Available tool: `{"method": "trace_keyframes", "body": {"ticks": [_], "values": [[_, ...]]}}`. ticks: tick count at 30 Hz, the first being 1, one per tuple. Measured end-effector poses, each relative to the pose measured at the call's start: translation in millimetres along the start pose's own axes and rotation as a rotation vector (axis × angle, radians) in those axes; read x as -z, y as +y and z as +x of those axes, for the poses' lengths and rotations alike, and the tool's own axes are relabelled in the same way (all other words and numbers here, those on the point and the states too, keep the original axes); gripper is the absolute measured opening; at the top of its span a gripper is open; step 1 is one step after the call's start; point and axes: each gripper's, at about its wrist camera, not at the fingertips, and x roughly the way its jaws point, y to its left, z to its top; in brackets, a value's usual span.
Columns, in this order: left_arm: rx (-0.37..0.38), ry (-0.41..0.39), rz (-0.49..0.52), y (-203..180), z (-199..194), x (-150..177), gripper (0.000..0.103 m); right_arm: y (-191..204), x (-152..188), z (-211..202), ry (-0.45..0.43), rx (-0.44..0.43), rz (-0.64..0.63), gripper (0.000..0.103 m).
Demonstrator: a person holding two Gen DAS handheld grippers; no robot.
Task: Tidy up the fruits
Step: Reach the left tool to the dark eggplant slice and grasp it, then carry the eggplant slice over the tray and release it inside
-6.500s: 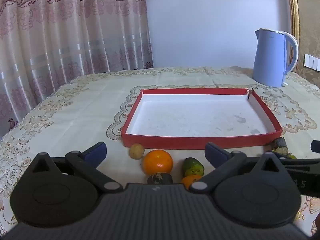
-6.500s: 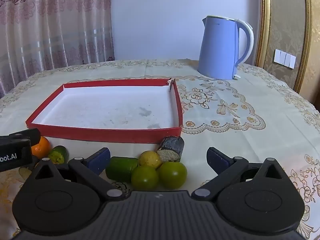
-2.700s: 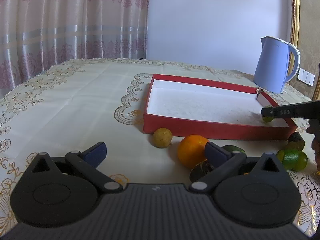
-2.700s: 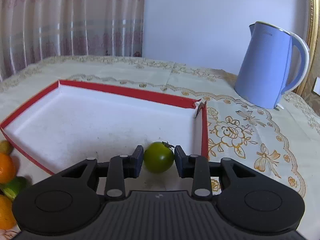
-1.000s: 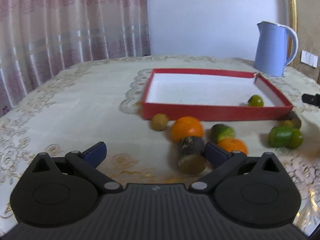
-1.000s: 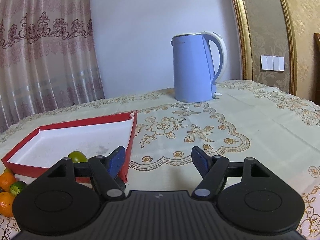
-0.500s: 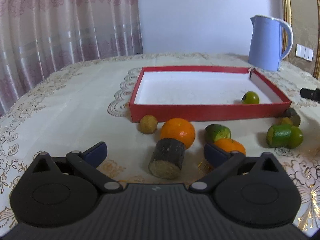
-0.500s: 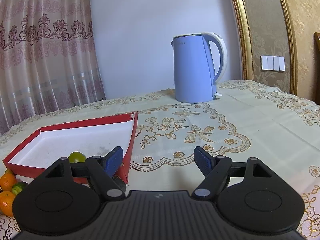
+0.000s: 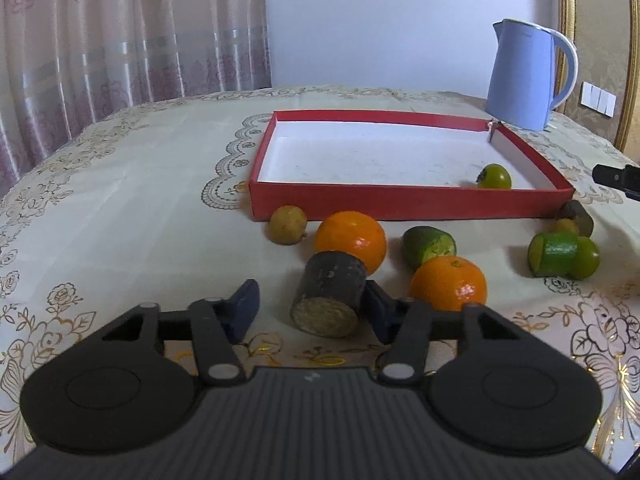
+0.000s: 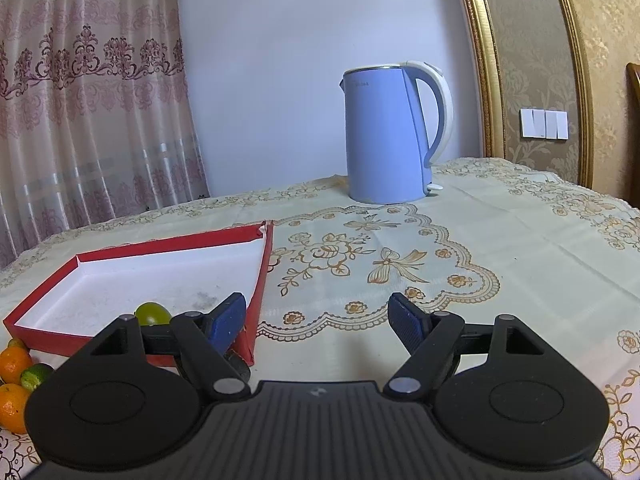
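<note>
Patterned curtain [image 10: 88, 120], pale wall [image 10: 280, 60], gold-framed panel [image 10: 532, 60], embroidered tablecloth [image 10: 500, 248].

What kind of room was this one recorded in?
Probably a home dining or living room: a table under an embroidered tablecloth, patterned curtains behind it, and an electric kettle beside the red tray for the fruit.

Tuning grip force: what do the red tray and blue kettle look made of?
Red tray: probably cardboard, matte red outside, white inside; thin walls, torn far corner. Blue kettle: looks like smooth satin plastic, with a metallic rim and white handle; a painted metal body can't be ruled out.
</note>
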Motion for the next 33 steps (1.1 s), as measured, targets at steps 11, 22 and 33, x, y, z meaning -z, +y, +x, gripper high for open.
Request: {"method": "trace_keyframes", "body": {"ticks": [11,22,33], "values": [[0.001,-0.009,0.012,-6,-2,1,0.032,0,0,2,0.006,0.009,0.004,0.086],[0.023,-0.086,0.023,-9,-21,-25,0.032,-9,0,8,0.035,0.028,0.058,0.094],[0.047,-0.089,0.011,-19,30,-89,0.032,-22,2,16,0.087,0.050,0.138,0.095]]}}
